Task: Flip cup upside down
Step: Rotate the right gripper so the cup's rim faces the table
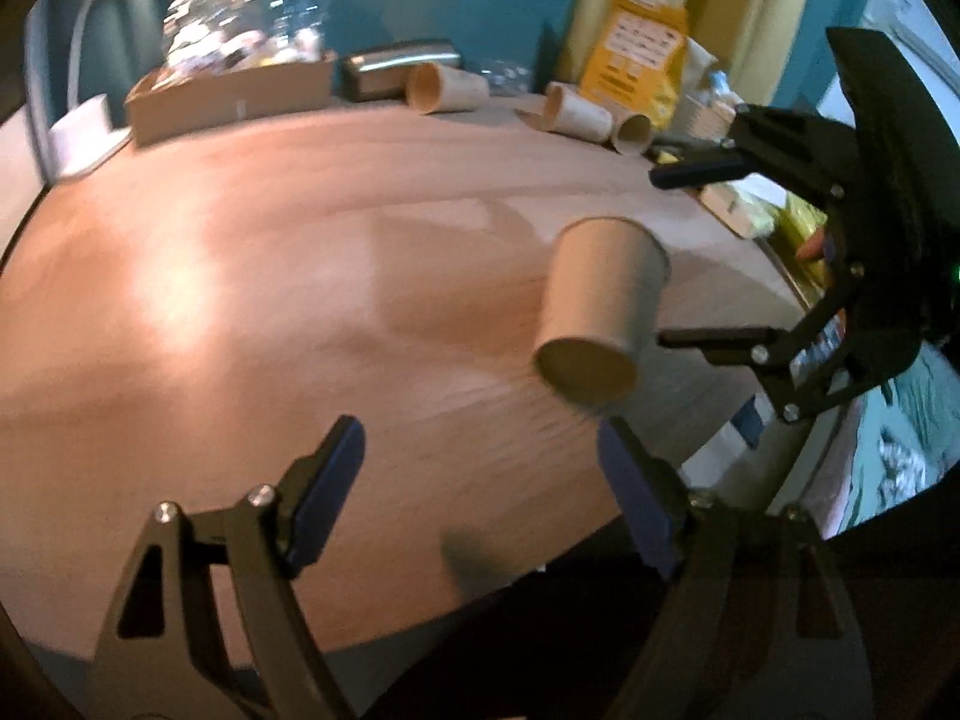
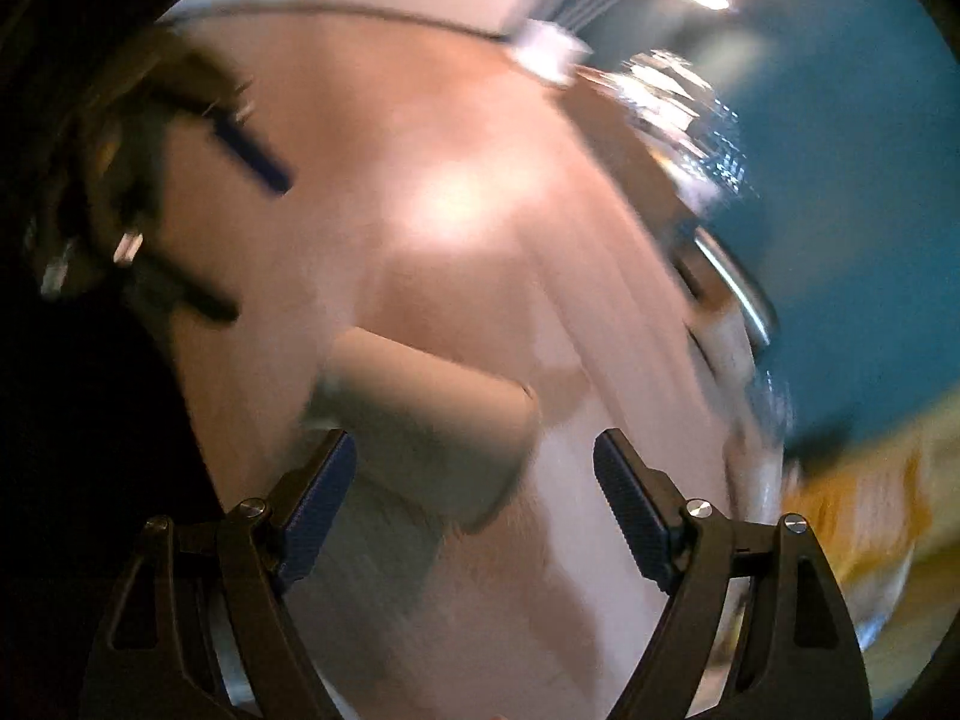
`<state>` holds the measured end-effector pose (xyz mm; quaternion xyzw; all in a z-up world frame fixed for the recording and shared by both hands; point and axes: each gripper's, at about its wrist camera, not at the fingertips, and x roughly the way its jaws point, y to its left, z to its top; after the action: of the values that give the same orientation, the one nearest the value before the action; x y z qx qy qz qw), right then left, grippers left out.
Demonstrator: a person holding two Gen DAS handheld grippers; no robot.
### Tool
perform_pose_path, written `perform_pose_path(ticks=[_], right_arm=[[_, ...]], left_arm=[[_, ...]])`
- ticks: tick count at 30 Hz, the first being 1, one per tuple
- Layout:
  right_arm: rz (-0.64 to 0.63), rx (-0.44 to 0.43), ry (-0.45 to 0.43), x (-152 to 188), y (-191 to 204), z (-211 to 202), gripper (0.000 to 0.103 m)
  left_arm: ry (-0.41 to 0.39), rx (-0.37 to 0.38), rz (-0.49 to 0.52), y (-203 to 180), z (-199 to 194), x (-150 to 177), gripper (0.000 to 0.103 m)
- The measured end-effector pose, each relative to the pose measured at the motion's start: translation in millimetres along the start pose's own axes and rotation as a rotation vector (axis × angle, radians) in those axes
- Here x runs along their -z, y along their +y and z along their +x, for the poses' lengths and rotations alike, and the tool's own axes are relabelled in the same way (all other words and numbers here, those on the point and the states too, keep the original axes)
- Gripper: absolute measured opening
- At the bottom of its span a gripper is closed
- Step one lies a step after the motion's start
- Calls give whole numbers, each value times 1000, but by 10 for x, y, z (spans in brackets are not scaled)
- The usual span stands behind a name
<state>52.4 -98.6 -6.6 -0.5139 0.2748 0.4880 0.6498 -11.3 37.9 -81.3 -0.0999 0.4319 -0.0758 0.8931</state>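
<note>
Both my claws spread, gripping nothing: left claw (image 1: 480, 492), right claw (image 2: 474, 510). Cup (image 1: 600, 312) tilted over counter (image 1: 270, 300).

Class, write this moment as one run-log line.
left gripper: open, empty | right gripper: open, beside cup | paper cup: tilted, base toward left camera, ungripped | view: blurred

cardboard box (image 1: 231, 95), yellow bag (image 1: 645, 57) (three spare cups (image 1: 447, 87) lying down)

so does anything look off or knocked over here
Yes: the paper cup is tilted, not flat on the table, between the open right gripper. Three more cups lie on their sides at the back.
</note>
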Motion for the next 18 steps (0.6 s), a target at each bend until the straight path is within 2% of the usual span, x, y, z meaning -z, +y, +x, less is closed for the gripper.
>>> perform_pose_path(ticks=[4, 9, 14, 16, 18], right_arm=[[-272, -56, 67, -169, 219, 119, 84], [-522, -128, 165, -283, 423, 313, 83], [-604, -178, 239, -379, 448, 492, 68], [-602, -193, 293, -389, 436, 563, 60], [-600, -198, 307, -401, 401, 608, 60]], left_arm=[[-21, -9, -77, 211, -101, 164, 81], [-31, -8, -121, 397, -153, 270, 81], [-53, 8, -140, 532, -213, 304, 81], [-56, 12, -149, 575, -217, 321, 81], [-55, 16, -157, 594, -209, 327, 81]])
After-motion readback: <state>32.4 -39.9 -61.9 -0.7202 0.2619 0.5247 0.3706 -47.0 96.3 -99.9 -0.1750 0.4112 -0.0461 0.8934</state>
